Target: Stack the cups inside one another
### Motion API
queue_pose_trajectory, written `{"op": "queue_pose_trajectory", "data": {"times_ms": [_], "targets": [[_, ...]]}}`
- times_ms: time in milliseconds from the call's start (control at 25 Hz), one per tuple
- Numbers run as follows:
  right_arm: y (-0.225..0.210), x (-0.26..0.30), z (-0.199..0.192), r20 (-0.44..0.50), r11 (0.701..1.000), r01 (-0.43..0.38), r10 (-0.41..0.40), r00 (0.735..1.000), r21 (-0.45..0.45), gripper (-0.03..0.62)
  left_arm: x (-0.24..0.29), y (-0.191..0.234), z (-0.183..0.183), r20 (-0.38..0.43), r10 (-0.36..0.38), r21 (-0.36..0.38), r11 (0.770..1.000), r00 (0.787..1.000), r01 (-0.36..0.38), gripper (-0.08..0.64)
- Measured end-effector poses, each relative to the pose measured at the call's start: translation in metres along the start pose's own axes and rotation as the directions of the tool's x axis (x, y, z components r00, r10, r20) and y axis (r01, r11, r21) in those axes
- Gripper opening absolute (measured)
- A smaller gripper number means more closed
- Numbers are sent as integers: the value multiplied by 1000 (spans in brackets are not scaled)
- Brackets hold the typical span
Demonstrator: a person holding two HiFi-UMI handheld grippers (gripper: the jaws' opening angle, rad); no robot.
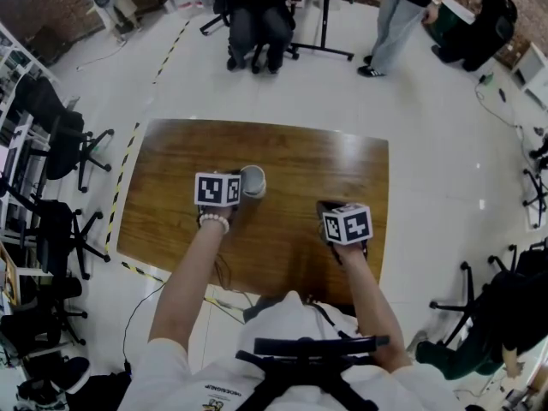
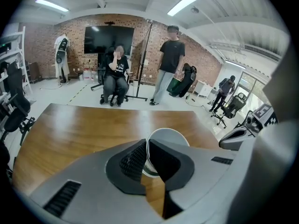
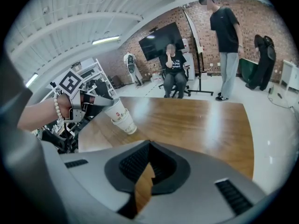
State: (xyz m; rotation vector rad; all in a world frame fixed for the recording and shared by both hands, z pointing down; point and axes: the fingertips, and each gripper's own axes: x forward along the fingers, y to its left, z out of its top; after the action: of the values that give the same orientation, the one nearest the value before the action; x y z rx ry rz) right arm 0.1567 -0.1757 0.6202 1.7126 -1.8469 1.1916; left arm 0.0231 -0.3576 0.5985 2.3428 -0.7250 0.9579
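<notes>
A white paper cup (image 3: 115, 111) with a red print sits nested in another cup (image 3: 126, 126), and the stack leans over the wooden table (image 3: 201, 120). My left gripper (image 3: 96, 102) is shut on the top cup's rim. In the left gripper view the jaws pinch the near wall of the cup (image 2: 169, 135), with my left gripper (image 2: 145, 157) closed around it. From the head view the cup stack (image 1: 253, 181) is just right of my left gripper (image 1: 238, 188). My right gripper (image 1: 330, 211) rests at the table's right, shut and empty, as does my right gripper (image 3: 148, 161) in its own view.
The brown table (image 1: 282, 152) holds nothing else that I can see. A seated person (image 1: 259, 7) and a standing person (image 1: 402, 15) are beyond its far edge. Office chairs (image 1: 60, 135) stand to the left, and more gear lies on the floor at the right.
</notes>
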Motion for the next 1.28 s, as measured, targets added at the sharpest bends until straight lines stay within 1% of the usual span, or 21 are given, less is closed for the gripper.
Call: {"op": "queue_pose_trajectory", "data": {"times_ms": [360,1040,1280], "targets": [[-1,4,-2,-4,1000,5,-5,1000,10,1,7,7,-9,-13,1,-7,1000,1000,-1,23],[-9,1,-4,-6,1000,6,-6,1000,27,1,17,4,-14,-27,8,0,1000,1000,-8,25],[-10,1,-6,-4,1000,6,-6,1000,30,1,19,5,-19,-29,6,-10,1000,1000,-6,29]]}}
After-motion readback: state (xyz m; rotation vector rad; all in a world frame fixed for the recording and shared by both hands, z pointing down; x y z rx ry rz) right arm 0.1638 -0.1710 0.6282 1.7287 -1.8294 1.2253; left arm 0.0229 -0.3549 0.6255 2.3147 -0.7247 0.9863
